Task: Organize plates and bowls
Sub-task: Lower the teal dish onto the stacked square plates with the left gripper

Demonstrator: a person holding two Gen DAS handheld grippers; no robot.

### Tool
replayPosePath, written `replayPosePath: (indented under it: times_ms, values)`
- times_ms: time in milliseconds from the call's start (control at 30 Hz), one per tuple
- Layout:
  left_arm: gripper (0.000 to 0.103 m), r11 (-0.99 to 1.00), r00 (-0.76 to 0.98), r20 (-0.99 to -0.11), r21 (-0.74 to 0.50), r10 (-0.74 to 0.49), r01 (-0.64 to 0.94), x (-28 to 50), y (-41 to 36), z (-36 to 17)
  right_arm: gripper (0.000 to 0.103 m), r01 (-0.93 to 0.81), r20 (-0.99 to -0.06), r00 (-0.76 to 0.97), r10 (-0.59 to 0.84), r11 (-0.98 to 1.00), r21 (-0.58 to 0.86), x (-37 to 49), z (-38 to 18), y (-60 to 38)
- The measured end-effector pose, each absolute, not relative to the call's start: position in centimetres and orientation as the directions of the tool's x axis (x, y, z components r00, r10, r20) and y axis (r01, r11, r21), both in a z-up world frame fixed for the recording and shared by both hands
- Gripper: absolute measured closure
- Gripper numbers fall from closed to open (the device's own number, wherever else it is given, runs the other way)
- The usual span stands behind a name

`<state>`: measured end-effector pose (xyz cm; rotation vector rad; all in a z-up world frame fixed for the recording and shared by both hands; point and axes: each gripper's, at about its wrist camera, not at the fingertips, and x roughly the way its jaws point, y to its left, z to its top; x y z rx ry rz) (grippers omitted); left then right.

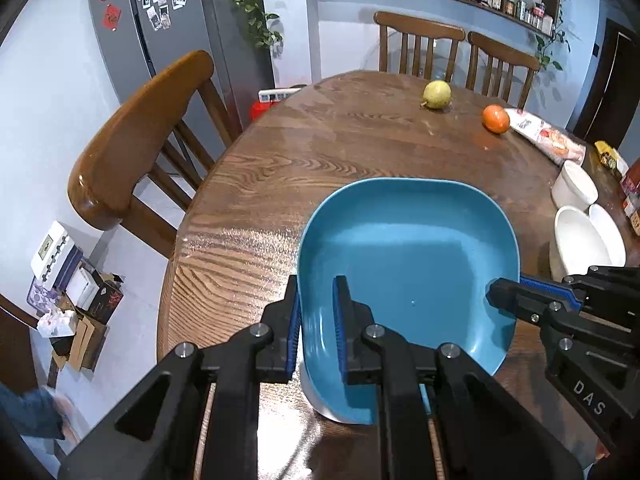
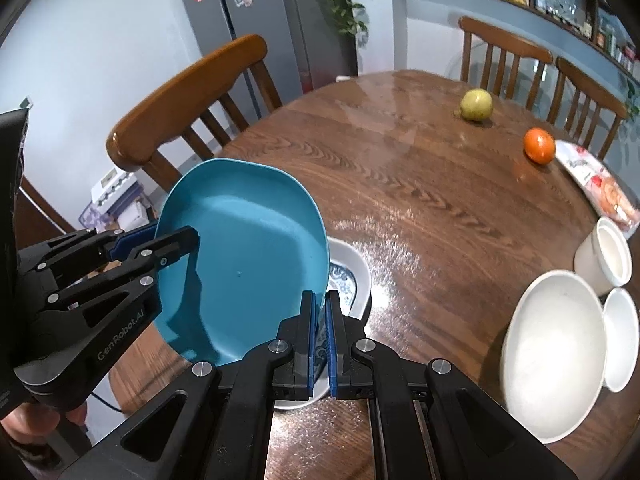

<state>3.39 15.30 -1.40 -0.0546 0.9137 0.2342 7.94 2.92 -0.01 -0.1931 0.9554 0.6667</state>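
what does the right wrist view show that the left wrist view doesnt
Only the right wrist view shows the blue-patterned white dish under the blue plate, and a hand at the lower left. Only the left wrist view shows the boxes on the floor. Both show the left tongs and right tongs shut on the plate's opposite rims, the pear, orange and white bowls.

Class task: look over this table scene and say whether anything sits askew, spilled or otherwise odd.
The blue plate is tilted, not flat: both grippers, left and right, pinch opposite rims and hold it over a patterned white plate. Nothing looks spilled or broken. A pear and an orange lie loose on the table.
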Motion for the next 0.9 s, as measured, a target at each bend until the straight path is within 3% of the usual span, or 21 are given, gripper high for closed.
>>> replayPosePath:
  times_ms: [900]
  values:
    - [0.089, 0.954, 0.495, -0.844, 0.063, 0.207, -0.292, 4.0, 16.4, -4.9, 0.097, -0.636, -0.871, 0.310, 0.380, 0.764, 0.108, 9.1, -3.5, 5.1]
